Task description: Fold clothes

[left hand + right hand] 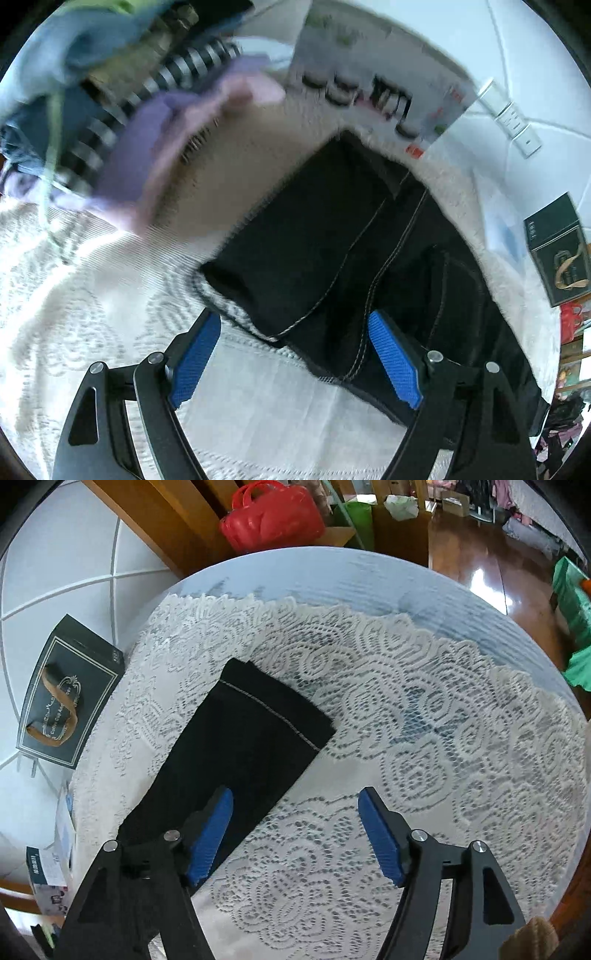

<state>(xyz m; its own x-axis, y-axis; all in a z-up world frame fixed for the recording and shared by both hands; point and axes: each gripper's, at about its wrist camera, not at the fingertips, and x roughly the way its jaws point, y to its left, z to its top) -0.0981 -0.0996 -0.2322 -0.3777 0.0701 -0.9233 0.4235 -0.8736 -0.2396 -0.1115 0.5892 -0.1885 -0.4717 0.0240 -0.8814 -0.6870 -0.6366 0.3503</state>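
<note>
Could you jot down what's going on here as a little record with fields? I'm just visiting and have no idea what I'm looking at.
Activity: folding clothes on a table
Surface: white lace tablecloth
Garment in work: black jeans with pale stitching, lying flat; a leg hem shows in the right view
Left gripper: fingers open, hovering at the jeans' edge, holding nothing
Right gripper: fingers open, one finger over the leg, holding nothing
Waiting clothes: blurred pile of lilac, striped and blue garments
Nearby: dark gift box, red bag
</note>
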